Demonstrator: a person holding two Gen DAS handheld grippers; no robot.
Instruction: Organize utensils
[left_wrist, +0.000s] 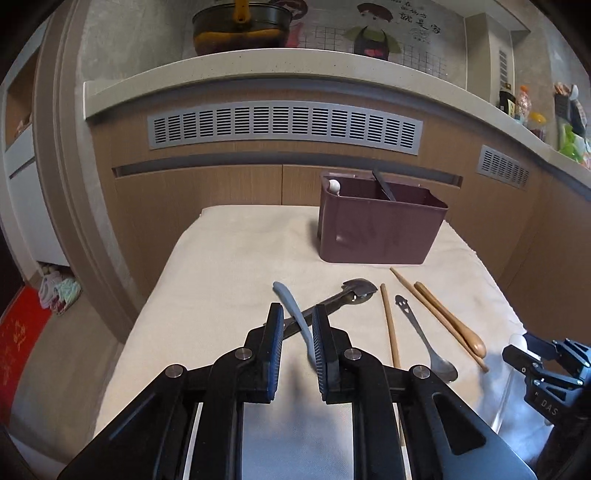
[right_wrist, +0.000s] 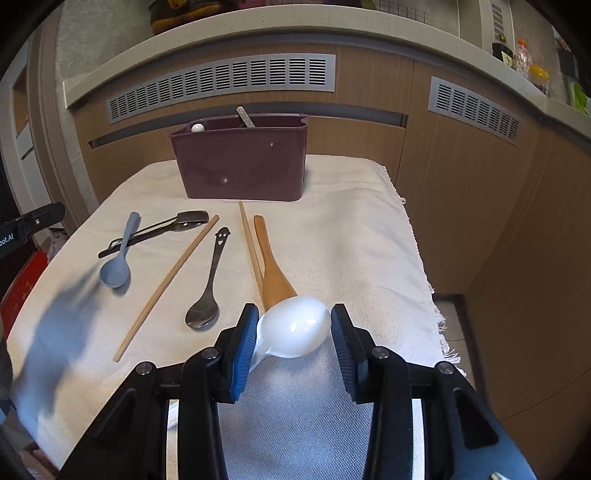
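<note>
The right tool (right_wrist: 294, 311) is closed on the bowl of the white spoon (right_wrist: 295, 328), in front of the dark box (right_wrist: 240, 166) and nearer the camera than the wooden spoon (right_wrist: 271, 273). The left tool (left_wrist: 297, 314) has its jaws a little apart and grips nothing. Through its gap the blue spoon (left_wrist: 291, 310) is seen, lying front-left of the box with its handle across the tongs (right_wrist: 166, 229). To the right of the box the cloth (right_wrist: 351, 240) is bare up to its fringed edge. Behind the box the cabinet front (right_wrist: 369, 122) stands near.
</note>
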